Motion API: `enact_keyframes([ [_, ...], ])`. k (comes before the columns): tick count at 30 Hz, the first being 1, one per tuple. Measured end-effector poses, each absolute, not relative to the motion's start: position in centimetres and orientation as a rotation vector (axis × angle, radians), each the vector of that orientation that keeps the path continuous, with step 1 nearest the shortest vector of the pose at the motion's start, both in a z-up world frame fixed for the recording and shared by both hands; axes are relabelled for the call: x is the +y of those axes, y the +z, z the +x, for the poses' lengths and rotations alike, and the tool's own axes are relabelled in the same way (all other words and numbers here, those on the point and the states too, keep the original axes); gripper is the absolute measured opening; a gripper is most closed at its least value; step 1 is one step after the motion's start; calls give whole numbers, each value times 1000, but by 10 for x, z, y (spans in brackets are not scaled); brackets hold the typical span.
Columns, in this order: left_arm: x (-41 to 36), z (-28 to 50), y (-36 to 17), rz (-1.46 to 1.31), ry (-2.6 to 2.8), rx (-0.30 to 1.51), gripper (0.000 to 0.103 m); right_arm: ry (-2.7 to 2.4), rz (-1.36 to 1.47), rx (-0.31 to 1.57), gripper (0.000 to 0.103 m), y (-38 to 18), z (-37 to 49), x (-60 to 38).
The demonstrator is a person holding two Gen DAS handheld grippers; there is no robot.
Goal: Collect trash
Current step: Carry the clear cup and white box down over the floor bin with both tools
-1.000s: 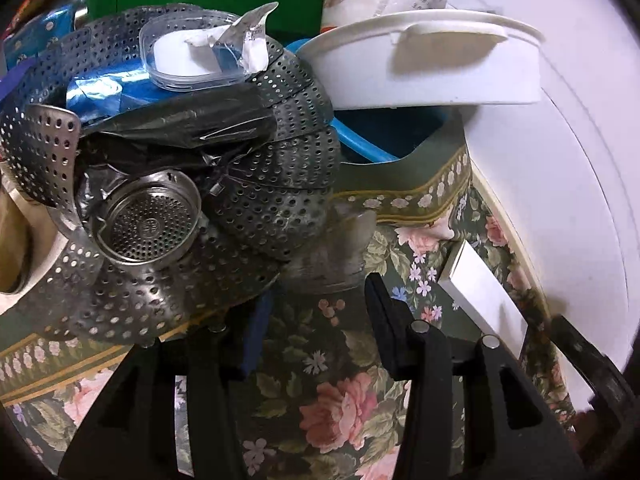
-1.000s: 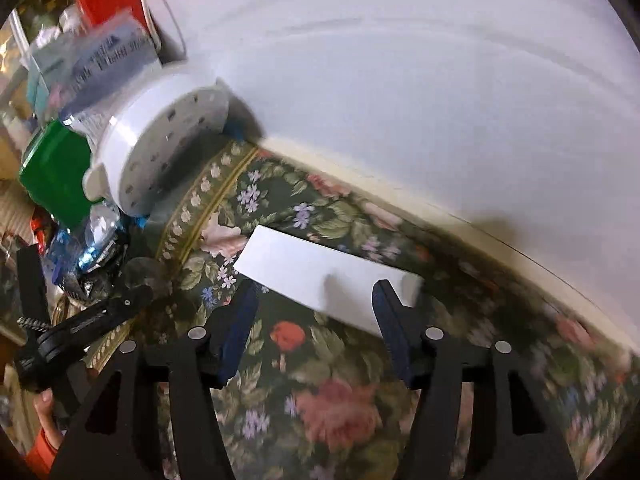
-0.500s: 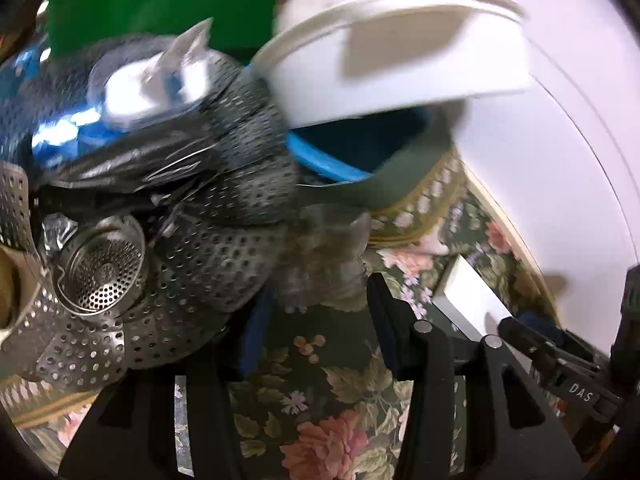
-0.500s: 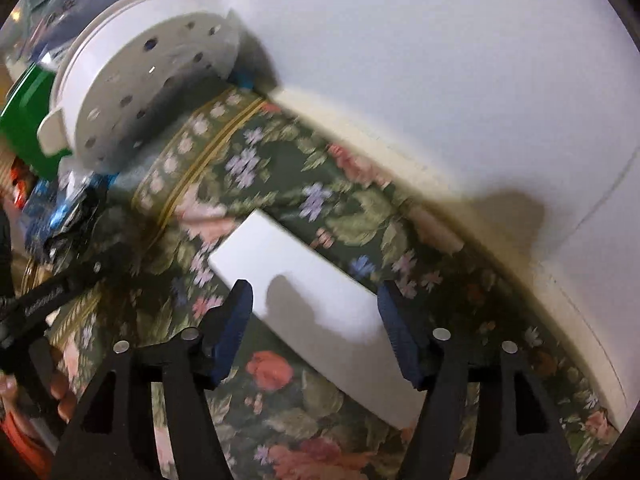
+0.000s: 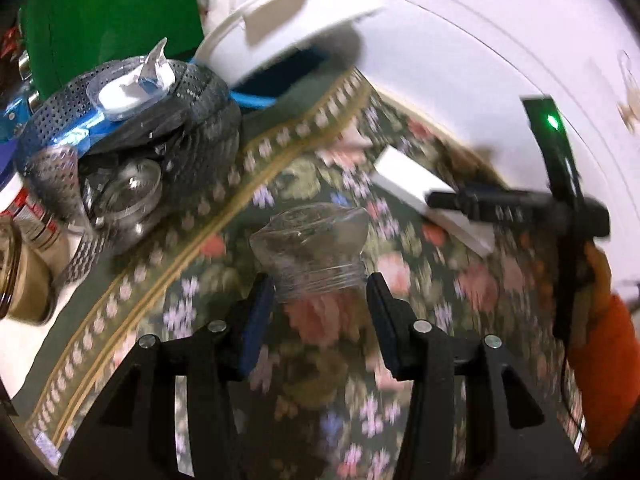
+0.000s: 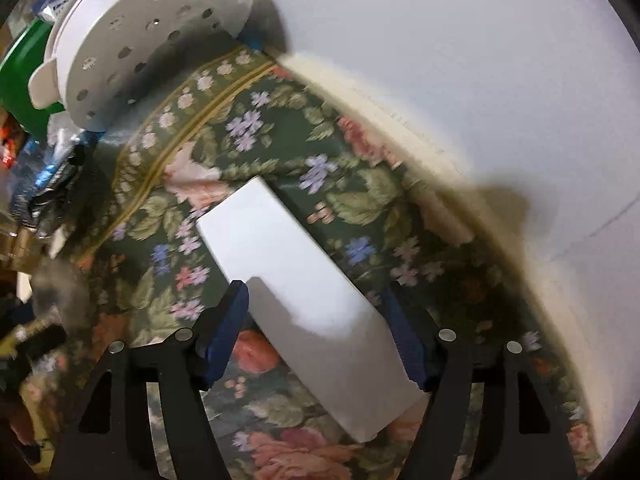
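The left gripper (image 5: 320, 292) is standing with its jaws spread wide, and the threaded neck of a crumpled clear plastic bottle piece (image 5: 310, 246) is sitting between the blue pads (image 5: 256, 320). The view is smeared there, so I cannot tell whether the pads are touching the plastic; a gap seems to be showing on each side. The piece is lying on the flowered tablecloth (image 5: 280, 380), near the middle of the left wrist view.

The right gripper (image 6: 316, 320) is also spread, and it is straddling a white rectangular box (image 6: 296, 280) that is lying slantwise on the tablecloth (image 6: 320, 140), its far end pointing up and left. The box is filling most of the space between the fingers, yet it is not clearly being pinched. In the left wrist view the same box (image 5: 404, 184) is lying to the far right, with the right gripper (image 5: 516, 202) reaching across it.

To the far left, a perforated metal steamer basket (image 5: 200, 120) is holding a small clear tub (image 5: 128, 94), and a white perforated dish (image 6: 152, 44) is leaning beside the white wall (image 6: 440, 60).
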State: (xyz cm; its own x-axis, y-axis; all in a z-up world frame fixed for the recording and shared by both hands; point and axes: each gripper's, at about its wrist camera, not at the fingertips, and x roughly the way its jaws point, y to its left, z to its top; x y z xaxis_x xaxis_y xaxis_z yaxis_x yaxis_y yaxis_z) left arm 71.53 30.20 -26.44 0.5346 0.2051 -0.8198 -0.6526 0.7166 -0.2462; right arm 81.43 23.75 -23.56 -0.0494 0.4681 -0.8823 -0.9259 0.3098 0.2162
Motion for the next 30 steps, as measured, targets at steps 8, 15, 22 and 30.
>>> enact_keyframes([
  [8,286,689,-260,-541,523,893,47,1187,-631,1047,65,-234,765,222],
  [15,289,669,-243,-534,492,842,47,1098,-630,1012,48,-230,725,217],
  [22,291,652,-212,-488,371,802,47,937,-397,1023,48,-173,686,158],
  [30,272,626,-158,-331,152,754,47,732,-84,940,48,-105,653,63],
])
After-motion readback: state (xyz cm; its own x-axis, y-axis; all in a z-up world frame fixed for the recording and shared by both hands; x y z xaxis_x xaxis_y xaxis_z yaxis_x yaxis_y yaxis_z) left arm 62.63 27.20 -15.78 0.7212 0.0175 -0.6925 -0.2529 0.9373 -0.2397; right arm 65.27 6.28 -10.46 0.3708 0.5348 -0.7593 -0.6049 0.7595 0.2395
